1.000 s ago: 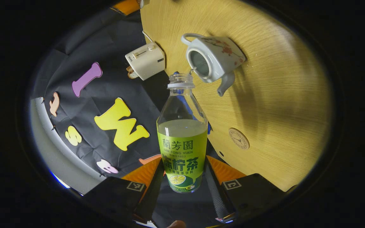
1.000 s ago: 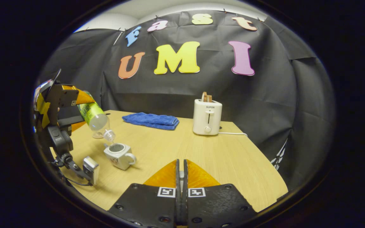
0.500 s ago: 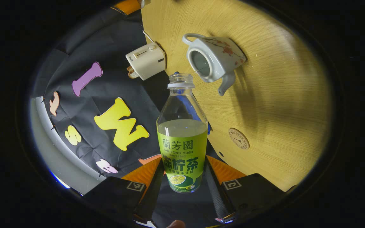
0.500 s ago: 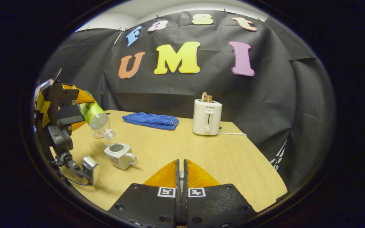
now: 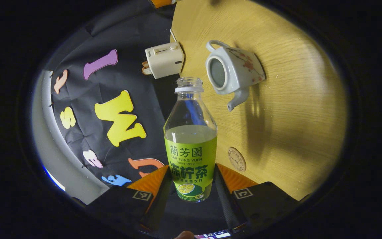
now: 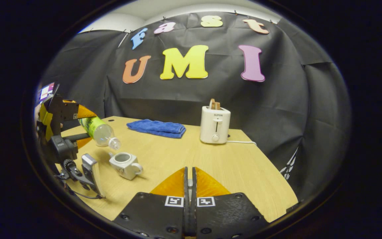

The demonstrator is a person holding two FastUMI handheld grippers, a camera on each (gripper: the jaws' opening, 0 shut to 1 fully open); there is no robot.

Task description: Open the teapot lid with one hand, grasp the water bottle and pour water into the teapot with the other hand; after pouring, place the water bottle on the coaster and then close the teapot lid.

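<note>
1. The left gripper clamped the bottle between its jaws, held in the air above the table; bare wood lay beyond.
2. The bottle's long axis ran straight out from the jaws, mouth forward, the lidless teapot beyond and to one side.
3. The coaster lay near the jaws; the right gripper view showed a blue cloth.
4. The right gripper was pinched together; what lay between its jaws could not be told.

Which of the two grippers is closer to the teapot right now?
Left. The left gripper holds the water bottle tilted just above the teapot; the right gripper sits farther off across the table.
</note>
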